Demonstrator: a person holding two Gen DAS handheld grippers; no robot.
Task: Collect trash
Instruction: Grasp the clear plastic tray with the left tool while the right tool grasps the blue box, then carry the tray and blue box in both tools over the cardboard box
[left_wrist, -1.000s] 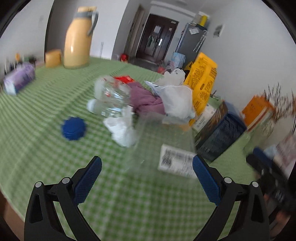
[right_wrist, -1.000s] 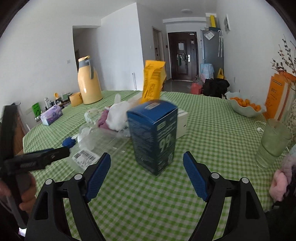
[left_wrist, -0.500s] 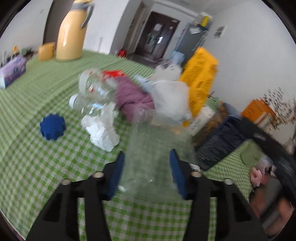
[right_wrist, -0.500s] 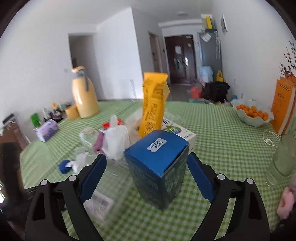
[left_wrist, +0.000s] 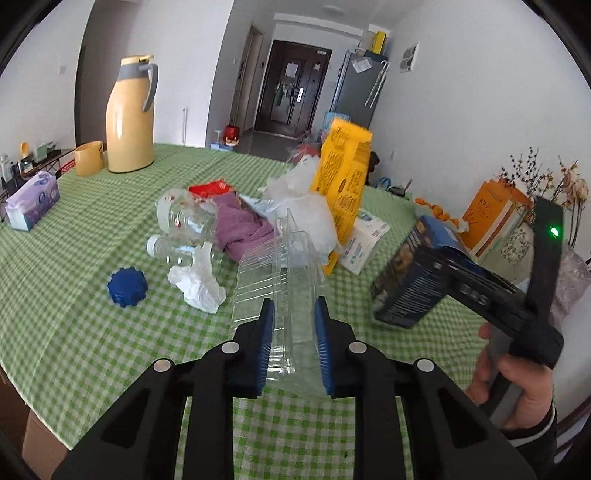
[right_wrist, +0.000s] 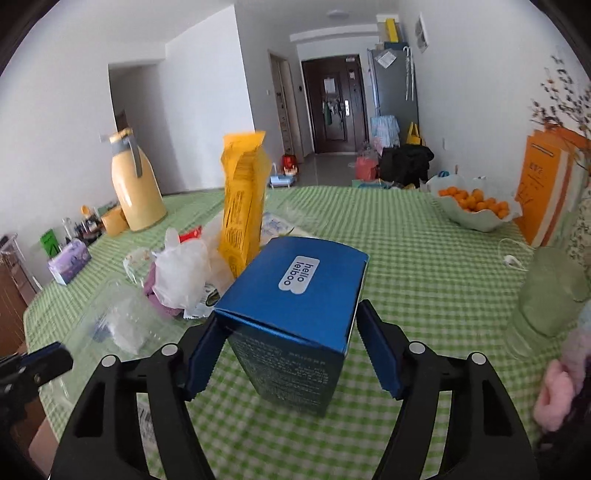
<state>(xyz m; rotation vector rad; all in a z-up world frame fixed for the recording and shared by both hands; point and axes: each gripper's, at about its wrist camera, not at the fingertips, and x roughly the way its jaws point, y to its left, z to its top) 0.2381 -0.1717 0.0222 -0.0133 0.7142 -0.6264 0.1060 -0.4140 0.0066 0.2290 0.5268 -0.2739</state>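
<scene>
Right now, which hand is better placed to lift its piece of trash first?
Left. Its tongs are closing with the clear plastic container squeezed between them; the right tongs only straddle the blue box, also closing.

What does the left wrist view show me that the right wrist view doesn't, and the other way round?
Only the left wrist view: the left claw closing on the clear plastic container, a blue cap, a crumpled tissue, and the hand holding the right tool.

Only the right wrist view: the right claw closing around the blue box, pads not clearly pressing yet, and a bowl of oranges.

Both: the blue box, the yellow carton, the yellow thermos, the white plastic bag and the green checked tablecloth.
</scene>
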